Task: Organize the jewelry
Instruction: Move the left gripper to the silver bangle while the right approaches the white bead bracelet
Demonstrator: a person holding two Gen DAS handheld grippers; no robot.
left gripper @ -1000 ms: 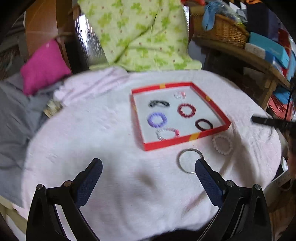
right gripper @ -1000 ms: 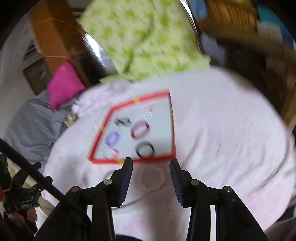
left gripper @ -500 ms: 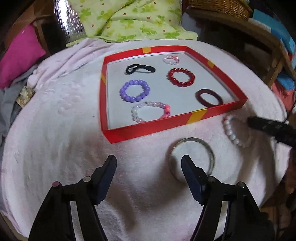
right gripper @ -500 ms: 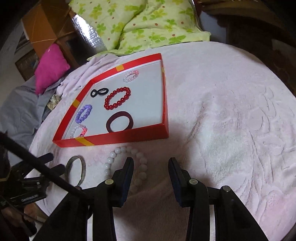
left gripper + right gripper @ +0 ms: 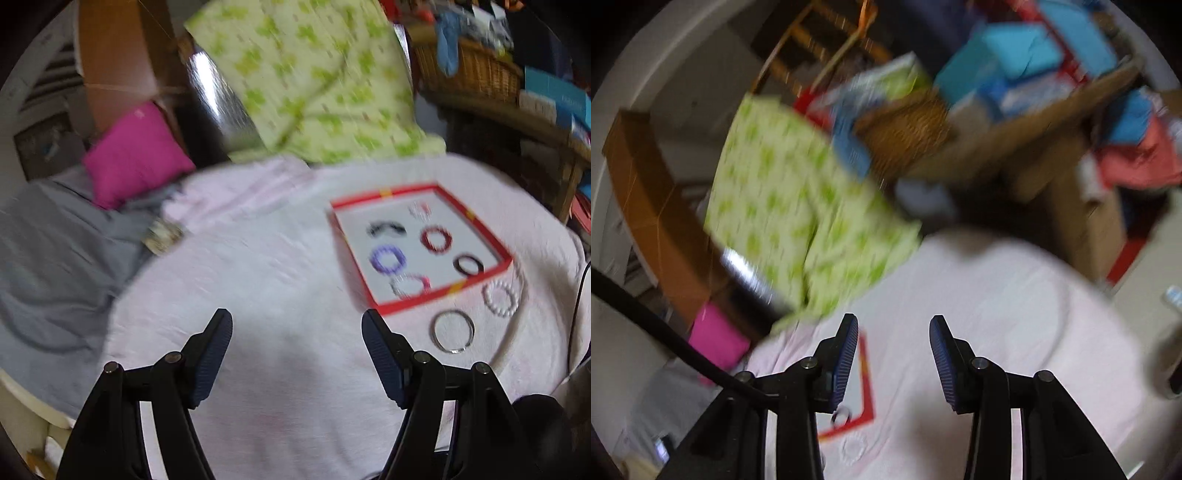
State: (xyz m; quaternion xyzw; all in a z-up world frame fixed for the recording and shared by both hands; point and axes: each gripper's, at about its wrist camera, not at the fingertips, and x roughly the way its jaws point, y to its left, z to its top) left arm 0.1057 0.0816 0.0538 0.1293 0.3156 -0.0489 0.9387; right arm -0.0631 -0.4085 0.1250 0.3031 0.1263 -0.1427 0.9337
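A red-rimmed tray lies on the pink-covered table and holds a black hair tie, a red bead bracelet, a purple bead bracelet, a dark bangle, a small pale one and a white-pink bracelet. A silver bangle and a white bead bracelet lie on the cloth in front of the tray. My left gripper is open and empty, left of the silver bangle. My right gripper is open and empty, raised and tilted upward; the tray corner and white bracelet show low between its fingers.
A green patterned cushion and a pink pillow lie beyond the table. Grey cloth hangs at the left. A wicker basket and boxes crowd a wooden shelf at the right. A black cable crosses the right wrist view.
Both grippers have lifted away from the two loose bracelets and opened wider. The left view swung left; the right view tilted up toward the shelf. The bracelets lie where they were.
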